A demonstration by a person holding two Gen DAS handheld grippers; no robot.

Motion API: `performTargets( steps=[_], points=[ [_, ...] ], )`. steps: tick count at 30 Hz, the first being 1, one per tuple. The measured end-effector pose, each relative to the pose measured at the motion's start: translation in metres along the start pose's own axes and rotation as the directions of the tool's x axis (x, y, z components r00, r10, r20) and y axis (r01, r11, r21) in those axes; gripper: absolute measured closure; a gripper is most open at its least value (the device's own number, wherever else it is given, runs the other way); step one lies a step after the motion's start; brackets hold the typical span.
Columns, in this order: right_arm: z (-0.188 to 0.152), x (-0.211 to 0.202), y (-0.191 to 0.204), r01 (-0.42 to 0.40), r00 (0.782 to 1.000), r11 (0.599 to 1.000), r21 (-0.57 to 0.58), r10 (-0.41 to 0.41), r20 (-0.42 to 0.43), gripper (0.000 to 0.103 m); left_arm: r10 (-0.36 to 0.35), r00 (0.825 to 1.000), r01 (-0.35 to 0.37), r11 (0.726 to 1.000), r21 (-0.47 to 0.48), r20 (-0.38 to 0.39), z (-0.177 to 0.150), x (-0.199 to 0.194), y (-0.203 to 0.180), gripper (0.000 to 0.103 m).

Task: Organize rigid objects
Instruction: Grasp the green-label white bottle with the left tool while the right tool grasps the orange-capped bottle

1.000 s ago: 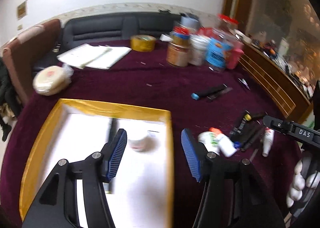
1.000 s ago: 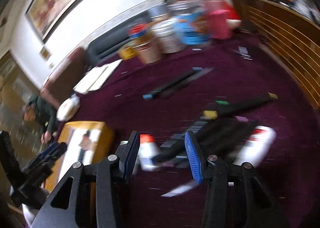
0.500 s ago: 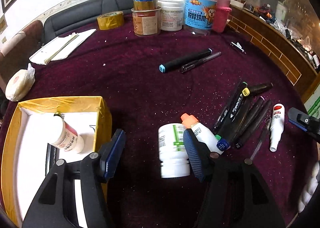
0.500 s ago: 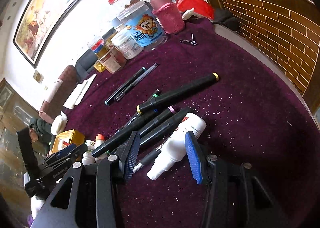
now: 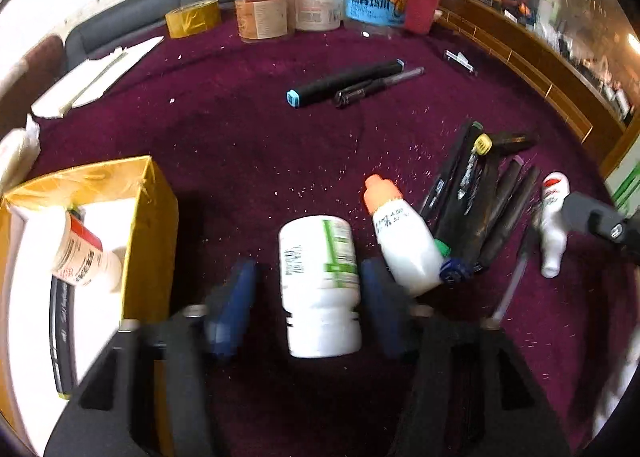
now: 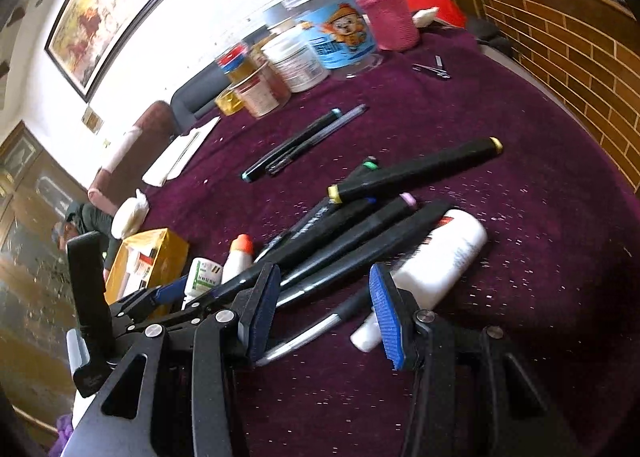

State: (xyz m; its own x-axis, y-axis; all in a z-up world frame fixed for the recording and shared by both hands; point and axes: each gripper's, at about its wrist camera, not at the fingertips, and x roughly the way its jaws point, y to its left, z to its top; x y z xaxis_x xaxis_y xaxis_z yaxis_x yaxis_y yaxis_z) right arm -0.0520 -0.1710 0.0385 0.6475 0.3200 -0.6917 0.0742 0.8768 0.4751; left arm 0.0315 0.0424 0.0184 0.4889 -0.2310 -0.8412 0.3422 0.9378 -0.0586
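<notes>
A white pill bottle [image 5: 320, 277] with a green label lies on the purple cloth between the blue pads of my left gripper [image 5: 306, 301]. The jaws are closing; the right pad is at the bottle's side, while a gap shows at the left pad. Left of it stands the yellow box [image 5: 152, 217] holding a small red-labelled bottle [image 5: 84, 253] and a black pen [image 5: 60, 317]. My right gripper [image 6: 324, 315] is open, low over a silver-tipped pen [image 6: 312, 333] and the nozzle of a white bottle [image 6: 440, 257]. A pile of black markers [image 6: 360, 225] lies just beyond.
An orange-capped white bottle [image 5: 400, 237] lies against the markers [image 5: 472, 197]. Farther back are a blue-capped marker with a pen [image 5: 344, 83], nail clippers [image 5: 460, 59], a tape roll [image 5: 194, 17], several jars [image 5: 260, 9] and papers [image 5: 96, 77]. A wooden ledge borders the right side.
My left gripper swung from above the yellow box to the right and down onto the pill bottle, and its jaws have narrowed. My right gripper sank closer to the pen and white bottle.
</notes>
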Motion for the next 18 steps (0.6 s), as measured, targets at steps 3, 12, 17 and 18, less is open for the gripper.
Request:
performTargets(
  steps=[3, 12, 17, 18],
  points=[
    [0.002, 0.004, 0.015, 0.001, 1.0, 0.999, -0.041, -0.002, -0.01, 0.061, -0.062, 0.998, 0.062, 0.997, -0.044, 0.008, -0.003, -0.013, 0.008, 0.073],
    [0.01, 0.042, 0.088, 0.009, 0.997, 0.972, -0.235, -0.027, -0.072, 0.061, -0.185, 0.977, 0.197, 0.973, -0.116, 0.108, -0.024, -0.066, 0.031, 0.073],
    [0.003, 0.08, 0.115, 0.052, 0.987, 0.94, -0.336, -0.099, -0.125, 0.061, -0.224, 0.962, 0.248, 0.956, -0.158, 0.157, -0.032, -0.087, 0.054, 0.072],
    [0.001, 0.09, 0.119, 0.073, 0.981, 0.93, -0.36, -0.132, -0.142, 0.061, -0.227, 0.959, 0.254, 0.953, -0.165, 0.168, -0.034, -0.093, 0.06, 0.072]
  ],
)
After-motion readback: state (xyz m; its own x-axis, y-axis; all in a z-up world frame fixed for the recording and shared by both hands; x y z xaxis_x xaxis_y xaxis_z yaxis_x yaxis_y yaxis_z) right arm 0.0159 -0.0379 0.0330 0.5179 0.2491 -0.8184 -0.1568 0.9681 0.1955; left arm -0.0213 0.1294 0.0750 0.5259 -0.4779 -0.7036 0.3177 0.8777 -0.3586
